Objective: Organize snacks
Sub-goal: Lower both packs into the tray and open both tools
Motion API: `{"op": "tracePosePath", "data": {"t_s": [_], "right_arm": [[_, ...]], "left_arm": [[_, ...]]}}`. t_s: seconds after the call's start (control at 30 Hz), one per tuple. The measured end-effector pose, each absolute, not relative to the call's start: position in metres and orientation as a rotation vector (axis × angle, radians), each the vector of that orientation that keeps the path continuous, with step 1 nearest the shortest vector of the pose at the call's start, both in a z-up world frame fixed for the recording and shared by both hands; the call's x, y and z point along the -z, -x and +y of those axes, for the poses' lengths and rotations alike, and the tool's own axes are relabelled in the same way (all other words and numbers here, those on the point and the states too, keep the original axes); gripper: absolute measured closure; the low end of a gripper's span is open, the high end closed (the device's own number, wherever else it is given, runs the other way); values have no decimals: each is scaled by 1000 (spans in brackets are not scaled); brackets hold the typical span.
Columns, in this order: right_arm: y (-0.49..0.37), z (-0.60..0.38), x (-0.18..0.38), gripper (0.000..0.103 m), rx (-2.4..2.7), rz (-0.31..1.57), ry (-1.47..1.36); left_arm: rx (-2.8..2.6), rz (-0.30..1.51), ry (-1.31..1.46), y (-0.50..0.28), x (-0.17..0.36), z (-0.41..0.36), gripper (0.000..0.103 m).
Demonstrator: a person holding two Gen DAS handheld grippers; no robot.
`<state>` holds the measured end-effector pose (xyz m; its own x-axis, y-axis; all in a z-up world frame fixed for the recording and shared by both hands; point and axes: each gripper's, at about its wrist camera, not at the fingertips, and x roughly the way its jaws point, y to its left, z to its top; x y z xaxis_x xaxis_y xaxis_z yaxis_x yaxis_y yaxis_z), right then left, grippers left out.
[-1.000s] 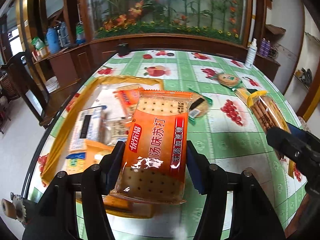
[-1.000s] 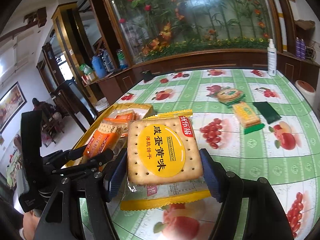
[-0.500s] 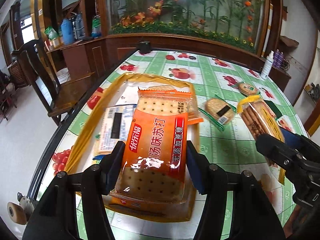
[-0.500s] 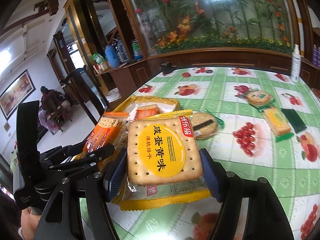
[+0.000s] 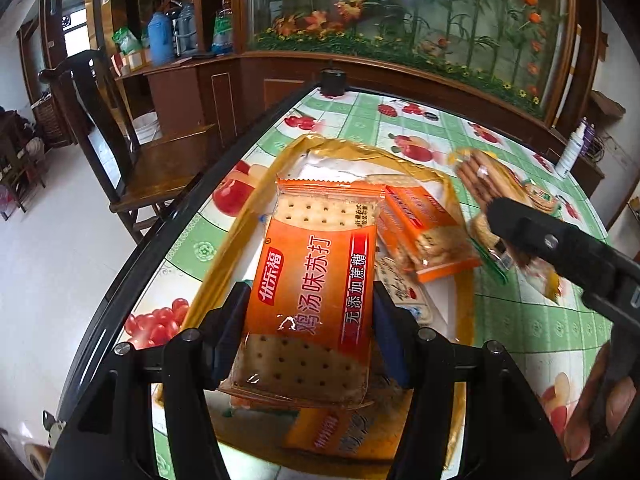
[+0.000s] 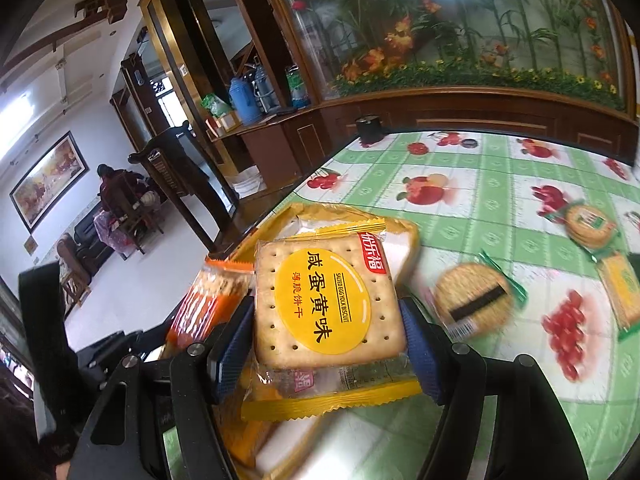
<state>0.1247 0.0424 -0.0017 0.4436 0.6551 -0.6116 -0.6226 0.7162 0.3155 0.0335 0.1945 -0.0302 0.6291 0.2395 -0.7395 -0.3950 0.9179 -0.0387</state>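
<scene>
Pinching an orange soda-cracker pack (image 5: 312,300) by its long edges, the left gripper (image 5: 310,332) has both blue pads pressed on the wrapper, pack held above the yellow tray (image 5: 240,216). Right gripper (image 6: 328,344) likewise clamps a yellow salted egg yolk biscuit pack (image 6: 326,308) btwn its pads, w/ the tray's far rim showing behind it. Inside the tray: another orange cracker pack (image 5: 424,232) & a pale packet (image 5: 404,292). Right of the tray, on the green fruit-print tablecloth (image 6: 500,184), lies a round cracker pack (image 6: 472,300), w/ two more snack packs farther right. A dark wooden chair (image 5: 120,152) stands left of the tray, off the table.
</scene>
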Motion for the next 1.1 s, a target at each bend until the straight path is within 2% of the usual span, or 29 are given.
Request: {"op": "tracePosePath", "data": {"t_s": [0.1,0.2,1.1], "right_arm": [[-133,62,5,32,-809,787,-34],[-142,81,9,32,-825,792,-16],[-175,151,35,31,-822,864,89]], "left_arm": [[-375,820,205,-37,32,199,45],[-382,825,206,-38,34,203,49],[-383,856,223,-45,39,220,49]]}}
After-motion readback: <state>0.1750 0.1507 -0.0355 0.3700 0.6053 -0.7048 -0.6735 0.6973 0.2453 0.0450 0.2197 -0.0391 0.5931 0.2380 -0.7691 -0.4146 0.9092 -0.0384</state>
